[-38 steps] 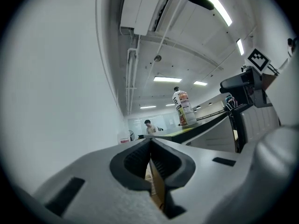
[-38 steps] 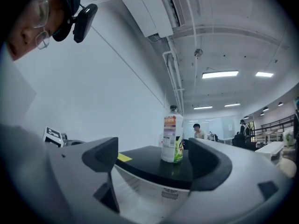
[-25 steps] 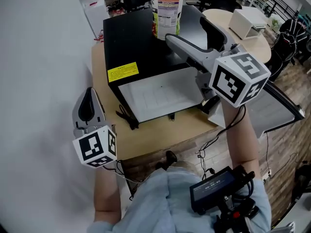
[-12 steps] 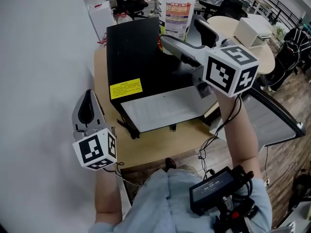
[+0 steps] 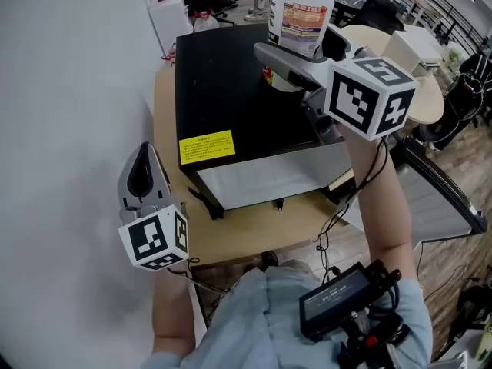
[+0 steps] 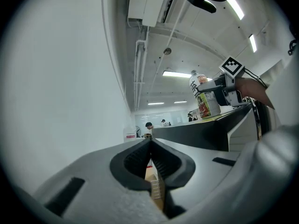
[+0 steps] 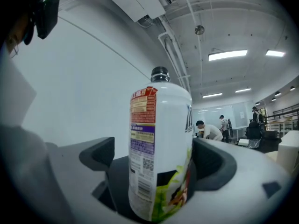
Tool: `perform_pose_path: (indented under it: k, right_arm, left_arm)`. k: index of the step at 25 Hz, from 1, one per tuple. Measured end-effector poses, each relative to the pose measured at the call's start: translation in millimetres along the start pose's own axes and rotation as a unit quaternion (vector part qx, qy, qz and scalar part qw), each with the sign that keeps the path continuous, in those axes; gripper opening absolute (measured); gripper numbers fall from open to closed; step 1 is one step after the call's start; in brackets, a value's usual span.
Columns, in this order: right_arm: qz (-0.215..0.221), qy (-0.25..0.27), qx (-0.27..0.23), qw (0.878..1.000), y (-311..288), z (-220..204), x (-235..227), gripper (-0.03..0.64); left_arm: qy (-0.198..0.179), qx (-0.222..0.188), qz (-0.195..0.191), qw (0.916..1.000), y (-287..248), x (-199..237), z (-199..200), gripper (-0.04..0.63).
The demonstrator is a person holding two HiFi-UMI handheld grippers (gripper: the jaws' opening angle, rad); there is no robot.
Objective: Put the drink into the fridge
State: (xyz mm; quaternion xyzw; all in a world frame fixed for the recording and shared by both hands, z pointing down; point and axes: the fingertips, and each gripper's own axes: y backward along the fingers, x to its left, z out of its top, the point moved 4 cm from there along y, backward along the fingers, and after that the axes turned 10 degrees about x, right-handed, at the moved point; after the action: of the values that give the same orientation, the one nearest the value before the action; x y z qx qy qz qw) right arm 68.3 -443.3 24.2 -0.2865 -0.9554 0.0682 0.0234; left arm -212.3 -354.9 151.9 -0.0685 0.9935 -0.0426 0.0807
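Note:
The drink, a large clear bottle (image 5: pixel 301 12) with a colourful label and a dark cap, stands upright on top of the black fridge (image 5: pixel 231 102). My right gripper (image 5: pixel 289 61) reaches level across the fridge top, and the bottle (image 7: pixel 159 153) is between its jaws. The left pad (image 7: pixel 99 155) stands clear of the bottle and the right pad (image 7: pixel 210 164) lies close beside it; the jaws have just been opening. My left gripper (image 5: pixel 143 154) hangs shut and holds nothing, left of the fridge by the wall. From there the bottle (image 6: pixel 204 99) shows on the fridge top.
The fridge sits on a wooden table (image 5: pixel 254 223) and bears a yellow label (image 5: pixel 206 146). A grey panel (image 5: pixel 434 198) juts out right of its pale front. A white wall runs along the left. A round table (image 5: pixel 427 102) with a white box (image 5: pixel 411 48) stands behind.
My right gripper has slid further in over the fridge top, so the bottle now sits deeper between its jaws. The left gripper has barely shifted.

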Motion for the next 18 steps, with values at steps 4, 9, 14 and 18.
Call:
perform_pose_path:
  k: [4,9,14,18]
  right_arm:
    - [0.005,-0.007,0.003,1.0,-8,1,-2,0.511]
    - [-0.013,-0.012,0.011,1.0,-10,0,-9,0.405]
    - [-0.012,0.002,0.009,1.0,-7,3,-5,0.394]
    - [-0.025,0.011,0.001,1.0,1,7,-3,0.39]
  left_arm:
    - [0.0,0.003,0.004,1.0,1,1,-2,0.009]
    - [-0.001,0.006,0.006,1.0,5,0,-3,0.009]
    - [-0.005,0.003,0.004,1.0,11,0,2,0.009]
    - [-0.007,0.001,-0.002,1.0,14,2,1,0.009]
